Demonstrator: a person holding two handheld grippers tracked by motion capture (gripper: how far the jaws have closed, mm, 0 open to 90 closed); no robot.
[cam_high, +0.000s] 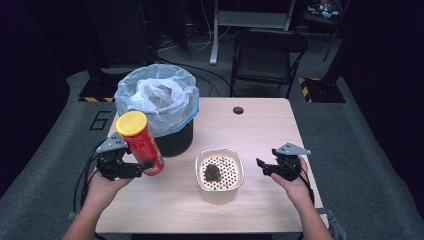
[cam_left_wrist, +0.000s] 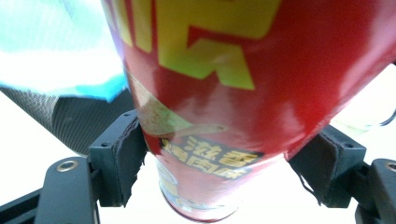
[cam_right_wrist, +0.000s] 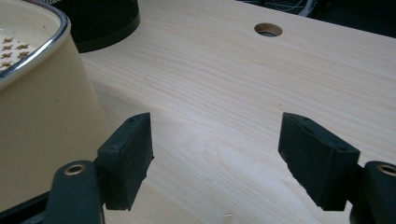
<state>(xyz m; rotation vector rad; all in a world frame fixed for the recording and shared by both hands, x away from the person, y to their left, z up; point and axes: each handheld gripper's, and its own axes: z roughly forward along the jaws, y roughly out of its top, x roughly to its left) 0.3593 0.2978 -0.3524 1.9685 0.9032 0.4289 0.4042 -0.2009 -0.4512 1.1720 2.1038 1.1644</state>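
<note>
One red canister with a yellow lid is clamped, tilted, in the left gripper beside one lined bin, while one cream bowl sits beside the right gripper, whose jaws gape empty.

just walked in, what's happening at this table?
A person works two handheld grippers. The left gripper is clamped on a red chip can with a yellow lid, held tilted off the table beside the bag-lined trash bin. The right gripper hangs open and empty beside a cream bowl that holds a dark clump on its perforated insert. Looks like the can may go in the bin.
</note>
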